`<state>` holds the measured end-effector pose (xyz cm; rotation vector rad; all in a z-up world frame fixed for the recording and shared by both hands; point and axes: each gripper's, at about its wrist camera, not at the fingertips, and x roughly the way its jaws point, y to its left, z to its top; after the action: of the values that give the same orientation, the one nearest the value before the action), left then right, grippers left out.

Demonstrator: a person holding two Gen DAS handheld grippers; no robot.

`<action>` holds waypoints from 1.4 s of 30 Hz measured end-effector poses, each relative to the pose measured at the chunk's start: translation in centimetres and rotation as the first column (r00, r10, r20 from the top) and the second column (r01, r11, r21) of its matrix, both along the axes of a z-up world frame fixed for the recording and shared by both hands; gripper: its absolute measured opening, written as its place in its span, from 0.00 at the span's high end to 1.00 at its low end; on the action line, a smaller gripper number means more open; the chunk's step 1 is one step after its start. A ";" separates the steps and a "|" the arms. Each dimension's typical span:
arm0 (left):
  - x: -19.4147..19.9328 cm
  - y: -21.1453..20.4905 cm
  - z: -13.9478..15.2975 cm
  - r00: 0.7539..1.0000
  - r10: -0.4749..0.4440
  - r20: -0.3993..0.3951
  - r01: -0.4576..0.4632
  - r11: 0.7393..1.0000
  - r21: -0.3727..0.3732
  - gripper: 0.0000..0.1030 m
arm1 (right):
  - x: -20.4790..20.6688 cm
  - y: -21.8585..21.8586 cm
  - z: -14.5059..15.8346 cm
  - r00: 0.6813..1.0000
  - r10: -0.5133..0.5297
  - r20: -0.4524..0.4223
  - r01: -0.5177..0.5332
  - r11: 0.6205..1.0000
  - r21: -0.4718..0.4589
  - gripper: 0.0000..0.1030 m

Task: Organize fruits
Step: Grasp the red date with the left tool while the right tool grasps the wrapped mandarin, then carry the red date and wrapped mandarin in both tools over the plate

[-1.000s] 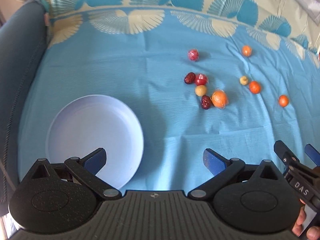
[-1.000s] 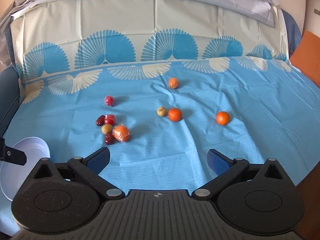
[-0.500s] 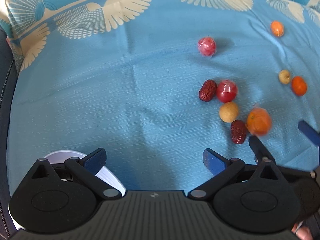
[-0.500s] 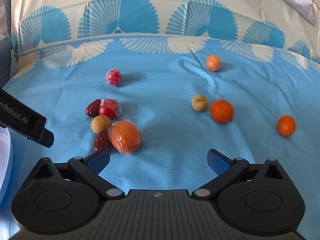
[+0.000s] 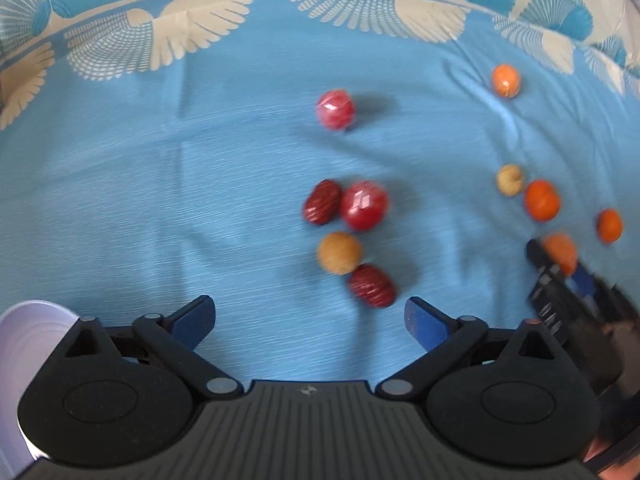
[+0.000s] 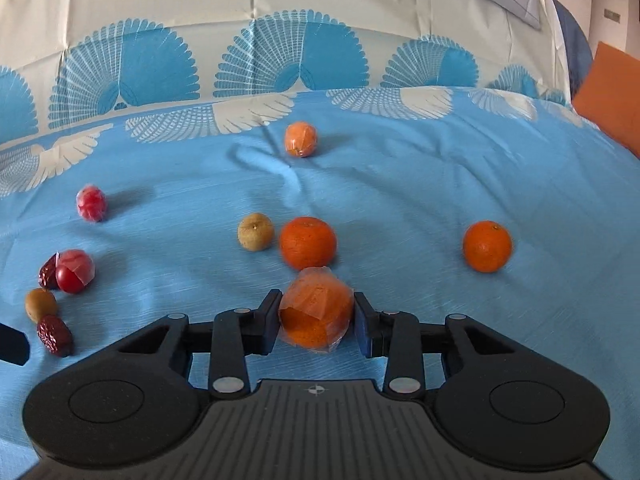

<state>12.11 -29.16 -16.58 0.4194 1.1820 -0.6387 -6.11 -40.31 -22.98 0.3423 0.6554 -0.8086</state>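
Orange, film-wrapped point(image 6: 316, 312), gripped by just-closed right gripper point(image 6: 316, 316); left gripper point(image 5: 308, 316) wide, empty. Plate point(image 5: 24, 344) rim bare; other fruits unsorted on cloth point(image 5: 180, 200).

Bright daylight, soft shadows cast rightward, left view motion-blurred, fisheye-curved edges

A light blue cloth point(image 6: 400, 208) is bordered far off by cream with blue fan and white wing patterns. Orange mandarins point(image 6: 487, 246), red wrapped fruits point(image 5: 335, 109), dark red dates point(image 5: 372, 285) and tan longans point(image 5: 339, 252) are scattered; a pale lilac plate point(image 5: 24, 332) is seen near left.
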 end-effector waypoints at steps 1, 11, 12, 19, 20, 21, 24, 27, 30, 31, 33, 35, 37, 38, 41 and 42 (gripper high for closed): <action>0.1 -0.6 -0.2 1.000 0.016 -0.025 -0.016 1.000 -0.006 0.10 | 0.2 0.3 -0.2 1.000 0.004 -0.012 -0.004 1.000 -0.018 0.61; -0.8 -2.3 -0.8 0.997 0.045 -0.059 -0.045 0.999 0.007 0.73 | 0.2 0.8 -0.5 1.000 0.006 -0.009 -0.006 0.999 -0.045 0.62; -0.9 -1.9 -0.4 0.997 0.041 -0.060 -0.041 0.999 -0.006 0.73 | 0.2 0.8 -0.4 1.000 0.005 -0.003 -0.005 0.999 -0.043 0.62; -3.1 4.3 5.6 1.000 0.003 0.019 -0.003 1.000 -0.019 0.73 | -2.5 2.8 4.0 0.997 0.027 0.072 -0.022 0.998 -0.061 0.63; -3.7 5.6 6.7 0.999 0.001 0.038 0.000 1.000 -0.016 0.73 | -3.5 3.6 5.1 0.995 0.045 0.089 -0.040 0.998 -0.053 0.63; -4.3 6.7 7.6 0.998 0.000 0.055 0.001 1.000 -0.014 0.73 | -4.4 4.4 6.1 0.993 0.064 0.102 -0.060 0.997 -0.044 0.63; -6.1 10.5 10.4 0.996 0.017 0.084 -0.016 1.000 -0.016 0.73 | -7.1 7.3 9.1 0.981 0.152 0.122 -0.151 0.988 -0.013 0.63; -8.2 14.5 12.5 0.994 0.048 0.100 -0.047 0.999 -0.011 0.73 | -9.4 10.2 11.8 0.965 0.227 0.132 -0.231 0.973 0.014 0.63; -10.1 18.2 14.1 0.990 0.078 0.114 -0.078 0.997 -0.001 0.73 | -11.2 13.3 14.2 0.944 0.298 0.139 -0.306 0.952 0.035 0.62; -10.7 19.7 14.6 0.989 0.089 0.117 -0.090 0.996 0.001 0.73 | -11.6 14.4 15.0 0.937 0.318 0.146 -0.328 0.943 0.047 0.62; -11.7 22.7 15.5 0.985 0.118 0.127 -0.119 0.993 0.003 0.72 | -12.4 16.6 16.2 0.918 0.364 0.156 -0.377 0.924 0.062 0.62; -12.6 25.6 16.2 0.980 0.150 0.131 -0.152 0.988 0.002 0.72 | -13.0 18.9 17.3 0.901 0.399 0.172 -0.416 0.906 0.078 0.62; -13.4 28.2 16.8 0.973 0.185 0.137 -0.186 0.983 -0.004 0.72 | -13.4 20.9 18.1 0.882 0.427 0.200 -0.453 0.885 0.108 0.62; -13.8 29.8 17.2 0.969 0.204 0.140 -0.204 0.979 -0.012 0.72 | -13.5 21.8 18.5 0.873 0.439 0.211 -0.470 0.874 0.123 0.62; -14.7 33.3 17.8 0.954 0.255 0.155 -0.252 0.967 -0.041 0.72 | -13.4 24.6 19.8 0.844 0.495 0.208 -0.522 0.846 0.106 0.62; -14.8 34.2 18.0 0.950 0.268 0.159 -0.264 0.963 -0.049 0.72 | -13.4 25.3 20.2 0.837 0.509 0.200 -0.533 0.842 0.086 0.62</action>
<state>-2.71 5.04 1.44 0.2766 1.0482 -0.3784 -19.47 -14.97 -2.74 0.3319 0.6052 -0.2032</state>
